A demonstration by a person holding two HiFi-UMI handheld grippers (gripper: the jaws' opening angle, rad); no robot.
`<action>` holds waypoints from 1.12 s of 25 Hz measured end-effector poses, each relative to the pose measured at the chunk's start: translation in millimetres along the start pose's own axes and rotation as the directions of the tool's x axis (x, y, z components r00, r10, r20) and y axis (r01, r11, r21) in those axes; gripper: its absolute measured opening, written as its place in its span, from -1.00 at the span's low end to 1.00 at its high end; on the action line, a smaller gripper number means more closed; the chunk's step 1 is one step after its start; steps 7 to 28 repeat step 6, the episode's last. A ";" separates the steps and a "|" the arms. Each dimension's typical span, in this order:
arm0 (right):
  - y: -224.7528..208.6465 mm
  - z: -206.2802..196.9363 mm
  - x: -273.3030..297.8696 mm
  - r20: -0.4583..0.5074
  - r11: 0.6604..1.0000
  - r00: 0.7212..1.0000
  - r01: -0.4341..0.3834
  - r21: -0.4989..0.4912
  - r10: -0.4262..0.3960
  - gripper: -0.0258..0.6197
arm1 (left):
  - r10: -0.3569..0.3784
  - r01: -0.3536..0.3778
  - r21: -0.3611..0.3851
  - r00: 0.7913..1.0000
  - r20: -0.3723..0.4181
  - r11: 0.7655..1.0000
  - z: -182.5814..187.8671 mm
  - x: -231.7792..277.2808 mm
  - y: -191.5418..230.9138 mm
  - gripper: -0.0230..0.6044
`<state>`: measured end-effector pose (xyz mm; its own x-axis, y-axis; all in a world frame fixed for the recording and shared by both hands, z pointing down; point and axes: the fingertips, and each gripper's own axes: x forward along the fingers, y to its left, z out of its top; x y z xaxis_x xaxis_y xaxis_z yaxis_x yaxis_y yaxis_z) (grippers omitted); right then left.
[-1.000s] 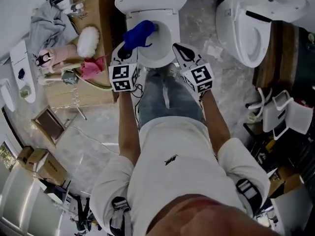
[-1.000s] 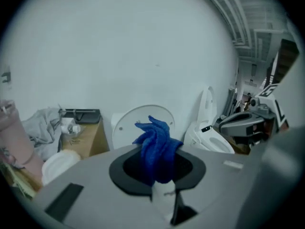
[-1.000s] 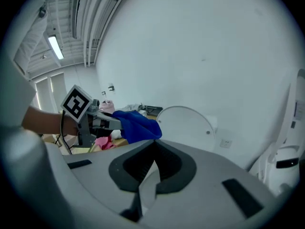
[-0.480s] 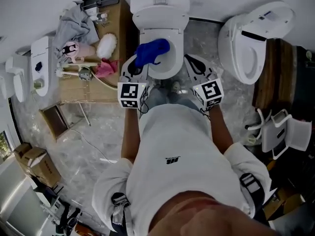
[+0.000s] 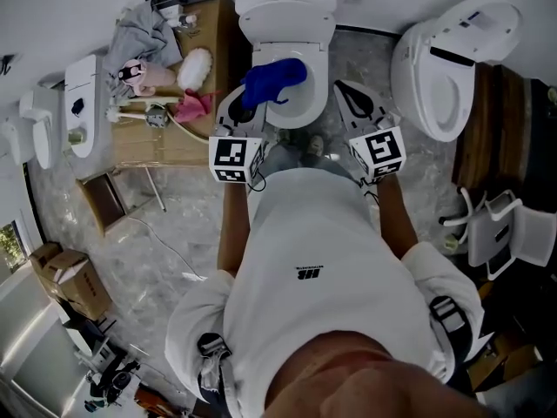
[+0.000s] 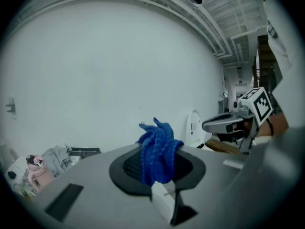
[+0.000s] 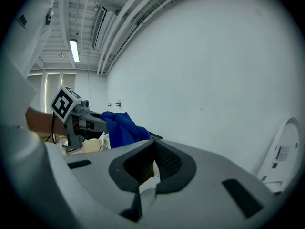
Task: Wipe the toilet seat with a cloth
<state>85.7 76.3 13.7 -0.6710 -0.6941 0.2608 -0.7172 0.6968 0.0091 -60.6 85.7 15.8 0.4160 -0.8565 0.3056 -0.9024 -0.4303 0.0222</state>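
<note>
Fingers point(image 6: 128, 168) of left gripper point(image 6: 159, 175) clamp cloth point(image 6: 159, 147), bunch pointing forward over toilet seat point(image 5: 318, 103).

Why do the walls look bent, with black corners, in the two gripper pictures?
Left gripper view: a wide-angle lens bows the wall and blacks out the corners, yet the blue cloth is fairly sharp. Right gripper view: same bowing, plus a bright ceiling lamp glaring at upper left. Head view: evenly lit, toilet crisp, bottom edge soft.
</note>
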 end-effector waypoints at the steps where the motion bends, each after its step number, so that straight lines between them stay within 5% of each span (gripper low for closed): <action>1: 0.0 1.0 -3.1 0.006 1.000 1.000 0.002 0.001 -0.002 -0.93 | 0.000 0.000 0.005 1.000 0.003 1.000 1.7 -1.7 -2.4 -0.68; 28: 4.6 1.9 -18.6 0.018 1.000 1.000 0.006 0.007 -0.006 -0.93 | 0.004 -0.005 0.020 1.000 0.014 1.000 8.5 -10.3 -12.0 -0.68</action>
